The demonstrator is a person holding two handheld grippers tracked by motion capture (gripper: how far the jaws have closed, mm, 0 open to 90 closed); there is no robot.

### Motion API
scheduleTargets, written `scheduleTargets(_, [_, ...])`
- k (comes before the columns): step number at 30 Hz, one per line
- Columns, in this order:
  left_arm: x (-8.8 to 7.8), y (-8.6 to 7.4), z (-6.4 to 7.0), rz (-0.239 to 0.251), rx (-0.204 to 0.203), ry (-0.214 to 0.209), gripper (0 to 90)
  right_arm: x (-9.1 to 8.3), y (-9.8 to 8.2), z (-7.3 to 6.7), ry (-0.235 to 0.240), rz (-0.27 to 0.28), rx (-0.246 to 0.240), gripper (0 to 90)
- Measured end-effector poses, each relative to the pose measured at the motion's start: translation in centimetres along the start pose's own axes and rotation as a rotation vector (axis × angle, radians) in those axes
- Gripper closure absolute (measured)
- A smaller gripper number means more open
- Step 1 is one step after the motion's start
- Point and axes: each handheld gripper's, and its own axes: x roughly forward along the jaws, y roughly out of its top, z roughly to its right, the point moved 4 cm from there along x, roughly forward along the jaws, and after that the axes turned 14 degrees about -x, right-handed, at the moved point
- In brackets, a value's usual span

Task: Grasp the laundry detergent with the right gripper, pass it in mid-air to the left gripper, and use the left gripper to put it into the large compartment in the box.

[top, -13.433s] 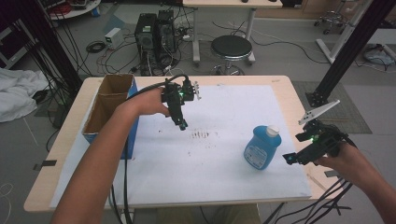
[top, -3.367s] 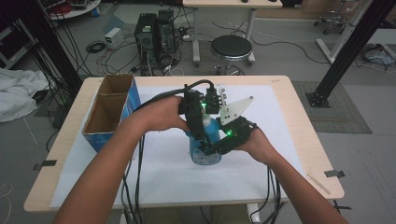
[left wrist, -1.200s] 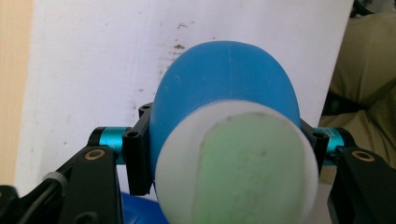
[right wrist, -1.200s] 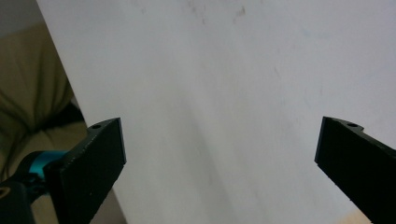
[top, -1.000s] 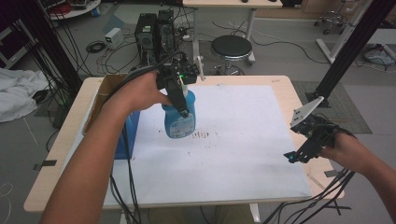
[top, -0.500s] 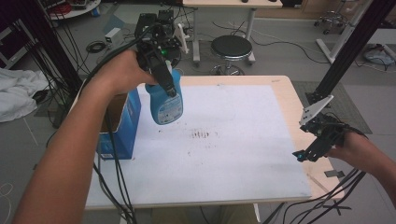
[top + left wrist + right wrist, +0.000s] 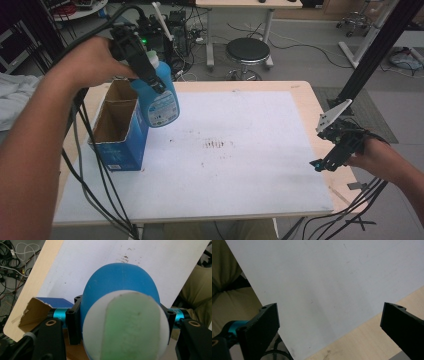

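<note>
Lifting off the counter: the blue bottle now hangs in the air beside the open cardboard box, higher and further left than a second ago. Left tool pinches its neck under the white cap. Right tool idle, jaws spread, at the counter's right edge. Drop into box likely next.

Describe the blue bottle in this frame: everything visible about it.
The blue bottle looks like glossy plastic, rounded in body, with a white cap and a printed label on its face. It hangs in the air, tilted, over the open blue cardboard box at the table's left. The left gripper clamps it near the neck; nothing else touches it.
</note>
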Motion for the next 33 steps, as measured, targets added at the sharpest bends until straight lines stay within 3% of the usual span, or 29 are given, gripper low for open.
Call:
scheduleTargets(8, [-2.2, -2.1, -2.2, 0.017, 0.002, 0.018, 38.1, -0.1, -0.1, 0.2, 0.003, 0.001, 0.009, 1.3])
scheduleTargets(17, [-3.4, -4.7, -4.7, 0.023, -0.016, 0.049, 38.1, 0.1, 0.0, 0.3, 0.003, 0.004, 0.019, 1.3])
scheduleTargets(28, [-2.7, -6.2, -7.0, 0.0, -0.028, 0.079, 38.1, 0.5, -0.1, 0.4, 0.005, 0.001, 0.04, 1.3])
scheduleTargets(33, [-2.1, -6.7, -7.8, 0.003, -0.037, 0.073, 38.1, 0.7, -0.5, 0.5, 0.006, -0.004, 0.051, 1.3])
